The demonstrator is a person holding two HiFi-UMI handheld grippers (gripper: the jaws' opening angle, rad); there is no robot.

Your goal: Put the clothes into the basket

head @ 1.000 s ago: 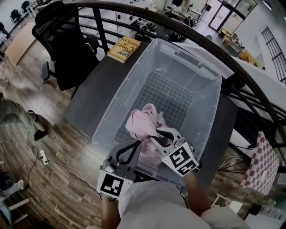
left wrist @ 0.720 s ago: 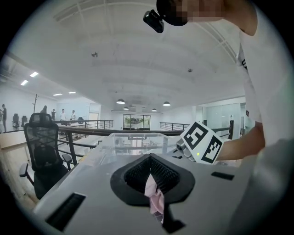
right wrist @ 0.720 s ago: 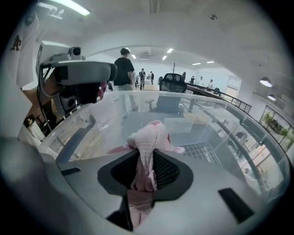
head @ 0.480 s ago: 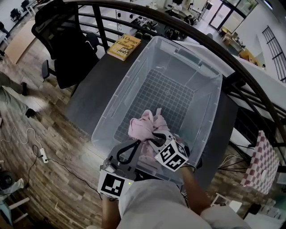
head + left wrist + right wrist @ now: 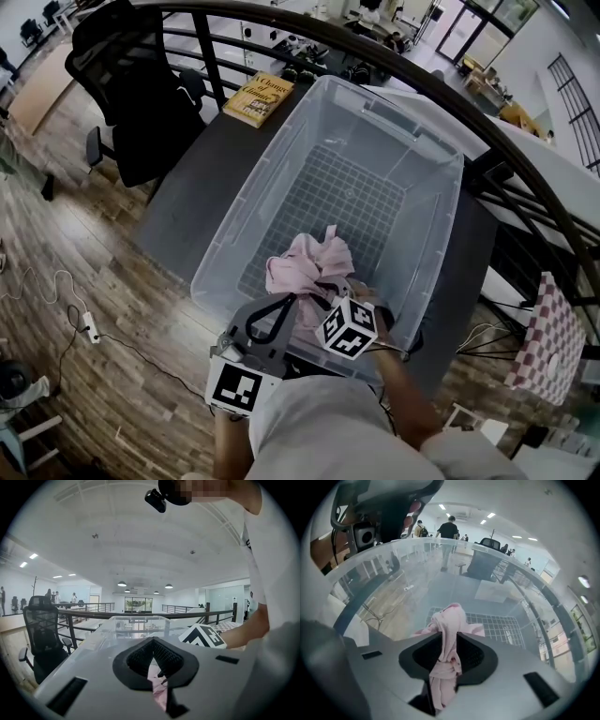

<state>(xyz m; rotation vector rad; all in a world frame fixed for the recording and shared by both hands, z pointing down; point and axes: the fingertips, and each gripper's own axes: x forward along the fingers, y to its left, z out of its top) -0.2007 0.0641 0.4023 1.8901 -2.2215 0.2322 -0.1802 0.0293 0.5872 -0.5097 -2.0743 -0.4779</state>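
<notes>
A pink garment hangs bunched over the near end of the clear plastic basket, above its grid floor. My right gripper reaches in from the near rim. The pads still pinch a fold of the garment while the jaws are opening slightly. In the right gripper view the cloth runs up between the right gripper's pads and drapes back towards the camera. My left gripper rests at the basket's near rim beside the cloth, its pads together. In the left gripper view, pink shows through the slit below the left gripper.
The basket stands on a dark table. A yellow book lies at the table's far corner and a black office chair stands to the left. A dark curved railing runs behind. A checked cloth is at the right.
My right gripper has swung left and turned, carrying the pink garment slightly lower into the basket's near end. The left gripper has stayed in place.
</notes>
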